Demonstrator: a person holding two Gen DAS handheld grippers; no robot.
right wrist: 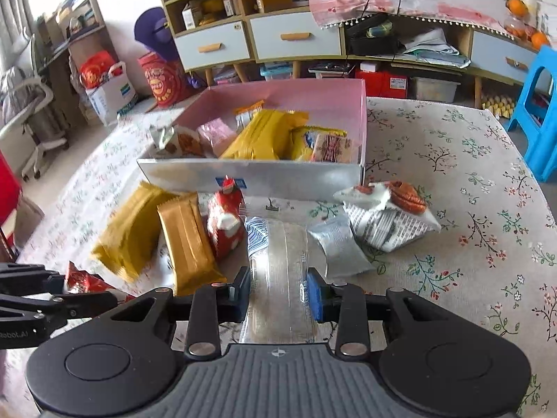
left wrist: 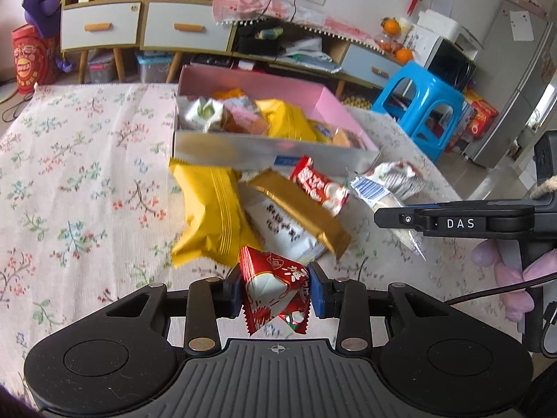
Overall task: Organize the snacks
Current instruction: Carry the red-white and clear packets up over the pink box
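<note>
- Snacks lay loose on the floral tablecloth [right wrist: 452,181] in front of the pink box [right wrist: 289,90], with more packets already inside it.
- Left gripper [left wrist: 275,291]: clenched on a red-and-white snack packet [left wrist: 275,285], pads pressing both sides.
- Right gripper [right wrist: 278,294]: clamped on a clear wrapped packet with a blue-striped end [right wrist: 275,254], held between the blue pads.
- Beside the box front: a yellow packet [left wrist: 209,216], a gold bar packet [left wrist: 299,209], a second red packet [right wrist: 226,219].
- Farther right: a silver pouch [right wrist: 339,247] touching a white printed packet [right wrist: 390,223].
</note>
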